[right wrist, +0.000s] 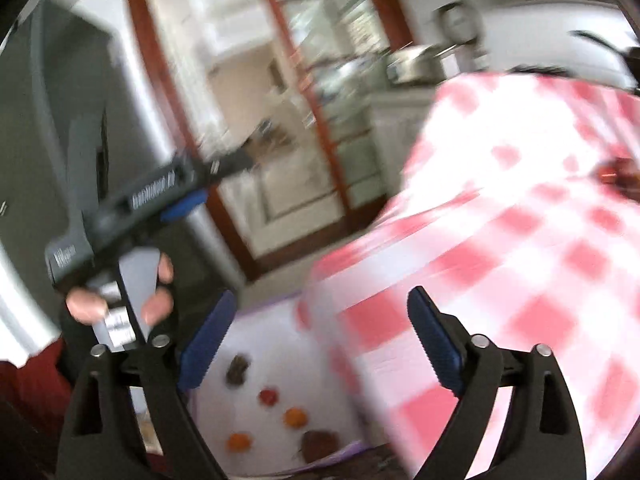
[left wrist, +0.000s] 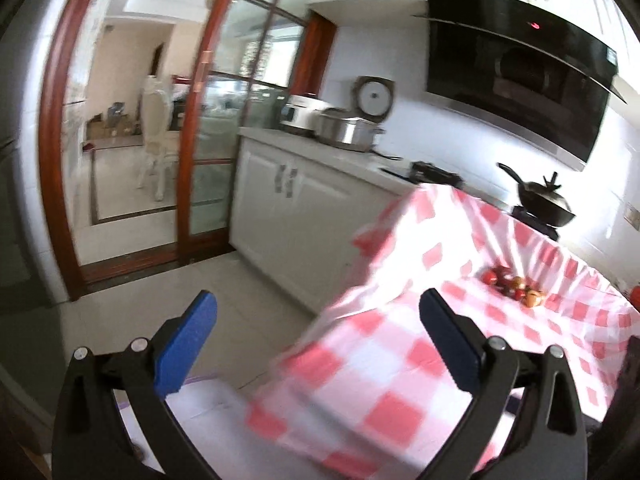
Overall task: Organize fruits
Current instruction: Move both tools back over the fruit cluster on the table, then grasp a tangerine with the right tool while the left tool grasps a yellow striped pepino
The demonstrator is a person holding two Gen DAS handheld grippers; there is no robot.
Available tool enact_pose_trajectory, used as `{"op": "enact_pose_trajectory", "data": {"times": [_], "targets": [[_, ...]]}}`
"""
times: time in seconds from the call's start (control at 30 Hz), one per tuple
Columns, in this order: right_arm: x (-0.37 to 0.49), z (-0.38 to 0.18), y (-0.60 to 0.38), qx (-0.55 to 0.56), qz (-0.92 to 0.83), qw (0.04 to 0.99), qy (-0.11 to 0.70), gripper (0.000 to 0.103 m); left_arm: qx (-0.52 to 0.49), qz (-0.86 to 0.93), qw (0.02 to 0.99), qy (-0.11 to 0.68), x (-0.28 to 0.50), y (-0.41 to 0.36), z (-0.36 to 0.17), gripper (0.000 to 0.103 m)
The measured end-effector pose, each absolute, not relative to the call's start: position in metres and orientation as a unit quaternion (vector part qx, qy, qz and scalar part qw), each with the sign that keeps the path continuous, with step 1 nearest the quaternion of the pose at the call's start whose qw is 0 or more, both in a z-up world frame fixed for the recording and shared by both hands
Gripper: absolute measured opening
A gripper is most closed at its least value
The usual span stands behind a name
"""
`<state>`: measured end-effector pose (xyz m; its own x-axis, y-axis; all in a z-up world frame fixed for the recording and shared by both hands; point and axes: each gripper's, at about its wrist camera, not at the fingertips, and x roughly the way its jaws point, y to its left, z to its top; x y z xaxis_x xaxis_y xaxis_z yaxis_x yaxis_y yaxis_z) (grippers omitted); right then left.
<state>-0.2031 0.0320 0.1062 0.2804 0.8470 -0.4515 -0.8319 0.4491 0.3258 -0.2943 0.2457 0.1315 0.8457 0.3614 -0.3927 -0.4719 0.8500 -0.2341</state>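
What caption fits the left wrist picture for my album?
Open left gripper hovers before a pink checked tablecloth with a small fruit pile far off.

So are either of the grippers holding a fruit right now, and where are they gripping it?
Nothing is held. The left gripper and right gripper both stand open with empty jaws.

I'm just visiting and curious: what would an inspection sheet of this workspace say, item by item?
Surface: pink-and-white checked cloth over a table; a white sheet lower beside it.
Job's things: fruit pile on the cloth; scattered fruits on the white sheet, blurred.
Clutter: nothing seen.
Grippers: left claw open, empty; right claw open, empty.
Cables: nothing seen.
Surroundings: kitchen counter with steel pot, wok, range hood, glass door.
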Motion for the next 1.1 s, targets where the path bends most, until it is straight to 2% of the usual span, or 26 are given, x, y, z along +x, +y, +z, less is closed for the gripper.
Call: {"op": "enact_pose_trajectory", "data": {"times": [0.2, 0.37, 0.57, 0.83, 1.1], "targets": [[-0.126, 0.119, -0.052, 0.029, 0.352, 0.891, 0.284, 0.087, -0.164, 0.154, 0.947, 0.229, -0.179, 0.192, 0.111, 0.101], [-0.062, 0.117, -0.117, 0.072, 0.251, 0.916, 0.304, 0.087, -0.143, 0.1, 0.939, 0.298, -0.074, 0.133, 0.077, 0.101], [0.006, 0.093, -0.178, 0.122, 0.151, 0.924, 0.328, 0.087, -0.13, 0.073, 0.939, 0.309, 0.015, 0.065, 0.057, 0.101], [0.063, 0.047, -0.238, 0.178, 0.078, 0.907, 0.373, 0.087, -0.196, 0.066, 0.932, 0.298, 0.082, 0.038, 0.046, 0.101], [0.112, 0.019, -0.271, 0.215, 0.031, 0.894, 0.392, 0.087, -0.249, 0.014, 0.918, 0.308, 0.093, 0.045, 0.03, 0.101]]}}
